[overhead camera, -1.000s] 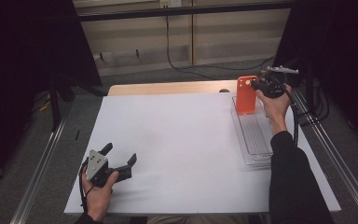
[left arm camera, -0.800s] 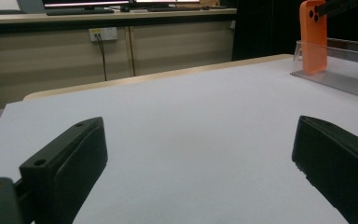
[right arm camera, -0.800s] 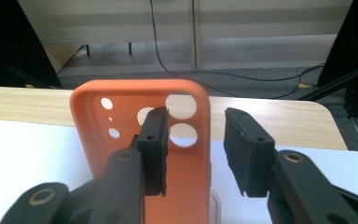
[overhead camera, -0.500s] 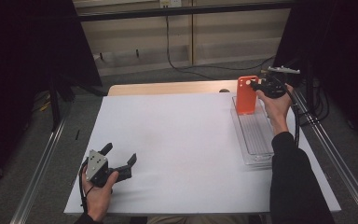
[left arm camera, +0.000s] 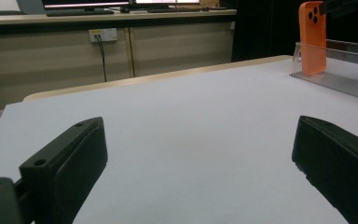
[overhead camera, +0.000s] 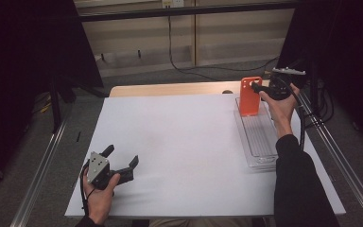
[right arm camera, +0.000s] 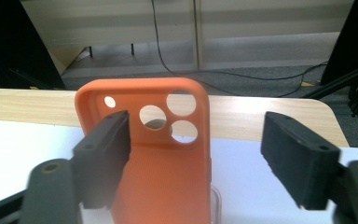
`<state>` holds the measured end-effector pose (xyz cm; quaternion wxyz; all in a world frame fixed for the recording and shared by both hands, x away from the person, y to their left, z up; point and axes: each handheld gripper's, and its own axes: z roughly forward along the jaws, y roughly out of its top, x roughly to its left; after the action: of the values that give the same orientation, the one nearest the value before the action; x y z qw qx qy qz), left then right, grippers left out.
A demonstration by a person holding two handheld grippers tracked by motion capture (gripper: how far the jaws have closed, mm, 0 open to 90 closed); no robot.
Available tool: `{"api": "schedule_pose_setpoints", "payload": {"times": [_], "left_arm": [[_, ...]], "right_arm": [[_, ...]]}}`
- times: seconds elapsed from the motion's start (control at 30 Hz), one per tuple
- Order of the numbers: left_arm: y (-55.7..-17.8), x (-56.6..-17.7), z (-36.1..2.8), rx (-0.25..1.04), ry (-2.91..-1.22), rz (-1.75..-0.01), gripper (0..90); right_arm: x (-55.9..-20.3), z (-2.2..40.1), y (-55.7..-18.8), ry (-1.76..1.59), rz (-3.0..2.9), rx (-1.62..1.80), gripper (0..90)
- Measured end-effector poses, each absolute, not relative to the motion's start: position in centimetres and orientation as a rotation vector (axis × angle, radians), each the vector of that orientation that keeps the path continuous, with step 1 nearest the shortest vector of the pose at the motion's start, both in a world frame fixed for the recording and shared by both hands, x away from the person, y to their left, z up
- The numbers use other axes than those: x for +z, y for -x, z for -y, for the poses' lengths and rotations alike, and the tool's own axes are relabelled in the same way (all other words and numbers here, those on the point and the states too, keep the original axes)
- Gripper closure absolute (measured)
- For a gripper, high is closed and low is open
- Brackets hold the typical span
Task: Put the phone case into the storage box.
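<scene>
The orange phone case is standing upright at the far end of the clear plastic tray, over on the right side of the table — long axis vertical, camera cutouts up top. In the right gripper view the hollow inside of the case faces the camera, so its back faces the far edge of the table, and the three big lens holes plus a small one sit near its top edge. In the left gripper view you can see the case from the other side, smooth back showing, its bottom end down inside the tray.

The tray itself is a long, narrow, see-through thing running front to back along the table's right side. The case looks to be the lone thing in it, and the rest of its ribbed floor is bare.

The right gripper sits level at the upper part of the case, and its jaws have just been opening — in its own view there's a clear gap on the right side, and the left jaw overlaps the case's edge without visibly pressing on it, so the case isn't gripped.

The left gripper is parked near the front left of the table on the white sheet, jaws spread wide with nothing between them, well apart from the tray.
</scene>
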<state>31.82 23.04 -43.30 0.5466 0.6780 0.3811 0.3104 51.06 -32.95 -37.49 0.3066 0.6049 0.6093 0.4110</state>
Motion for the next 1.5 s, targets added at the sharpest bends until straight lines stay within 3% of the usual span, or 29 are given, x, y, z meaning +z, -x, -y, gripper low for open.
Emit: {"api": "schedule_pose_setpoints", "payload": {"times": [0.13, 0.67, 1.2, 1.5], "left_arm": [[-31.8, -43.3, -23.1, 0.74, -1.606, -0.902, 3.2], [-32.3, -43.2, -22.6, 0.724, -1.585, -0.912, 3.2], [-32.1, -43.2, -22.9, 0.728, -1.59, -0.9, 3.2], [-31.9, -43.1, -23.1, 0.711, -1.574, -0.898, 3.2]], "right_arm": [[-37.5, 33.0, -50.9, -1.6, -1.601, 1.074, 16.1], [-37.4, 32.4, -49.6, -1.54, -1.568, 1.091, 17.8], [-38.1, 31.7, -48.3, -1.443, -1.548, 1.088, 7.5], [-37.9, 31.1, -47.4, -1.397, -1.532, 1.094, 7.7]]}}
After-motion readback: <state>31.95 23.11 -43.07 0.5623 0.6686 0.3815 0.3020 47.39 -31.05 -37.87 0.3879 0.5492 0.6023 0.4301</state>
